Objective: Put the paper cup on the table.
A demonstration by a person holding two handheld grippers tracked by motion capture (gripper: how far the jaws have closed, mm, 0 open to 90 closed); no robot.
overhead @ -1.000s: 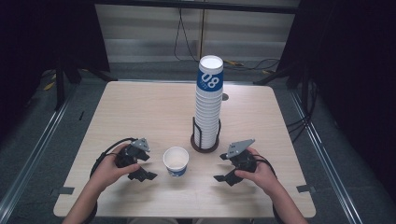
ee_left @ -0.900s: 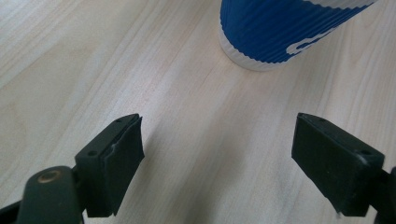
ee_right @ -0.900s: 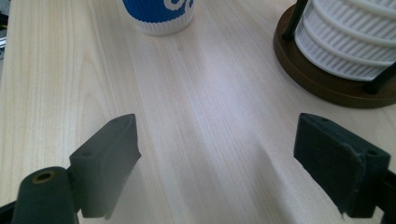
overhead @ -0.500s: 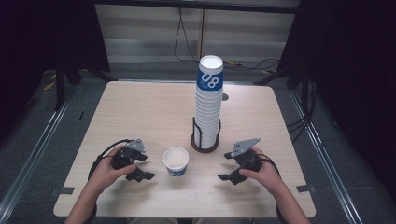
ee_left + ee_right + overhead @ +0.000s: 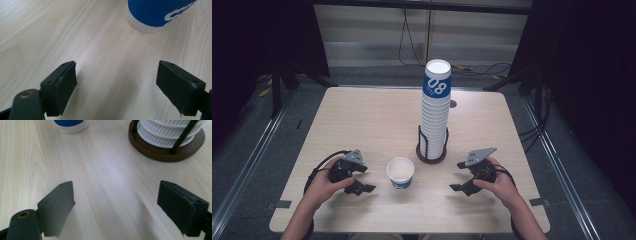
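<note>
A pale wood-grain worktop (image 5: 377,120) stands on a grey floor (image 5: 272,150), dark curtains at both sides and a light wall with hanging cables behind. A single cup (image 5: 400,173), blue and white, stands upright near the front edge, between the two grippers and apart from both. Just behind it a tall stack (image 5: 435,112) of cups rises from a round holder (image 5: 432,151). The left gripper (image 5: 362,181) rests low by the worktop, jaws spread, nothing between them. The right gripper (image 5: 461,176) likewise has its jaws spread wide and empty.
</note>
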